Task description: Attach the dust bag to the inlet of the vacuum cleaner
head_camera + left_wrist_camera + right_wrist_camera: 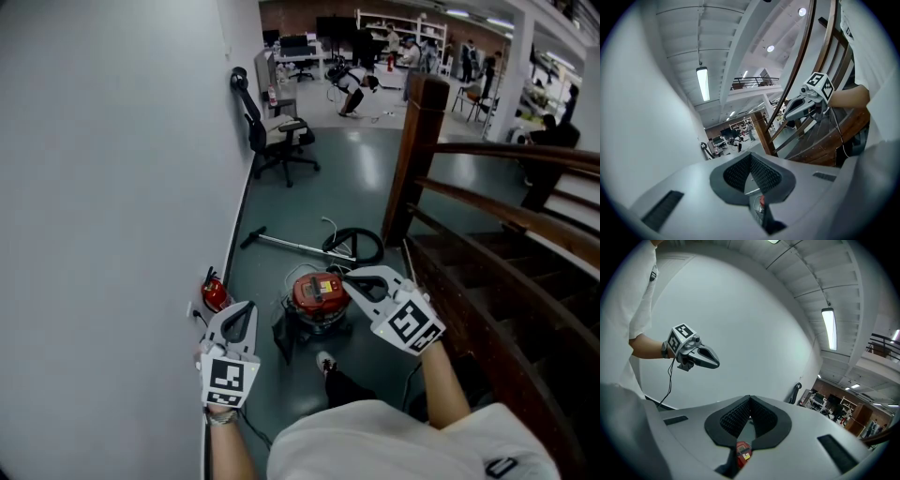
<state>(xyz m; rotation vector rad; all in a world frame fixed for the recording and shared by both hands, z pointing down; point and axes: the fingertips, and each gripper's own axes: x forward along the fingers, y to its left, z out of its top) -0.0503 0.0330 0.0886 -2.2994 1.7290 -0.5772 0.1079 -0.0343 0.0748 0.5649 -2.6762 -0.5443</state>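
while left gripper (pixel 244 307) and right gripper (pixel 347 274) hold jaws together, the vacuum cleaner (pixel 319 298) stands upright.

White T-shirt (pixel 394 441), grey left gripper (pixel 242 309)

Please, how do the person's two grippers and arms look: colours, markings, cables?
The left gripper and the right gripper are light grey, with tapered jaws lined by black ribbed pads. Each carries a white cube with black square markers. A thin black cable hangs from the left gripper. The person wears a white short-sleeved shirt and a dark band on the left wrist.
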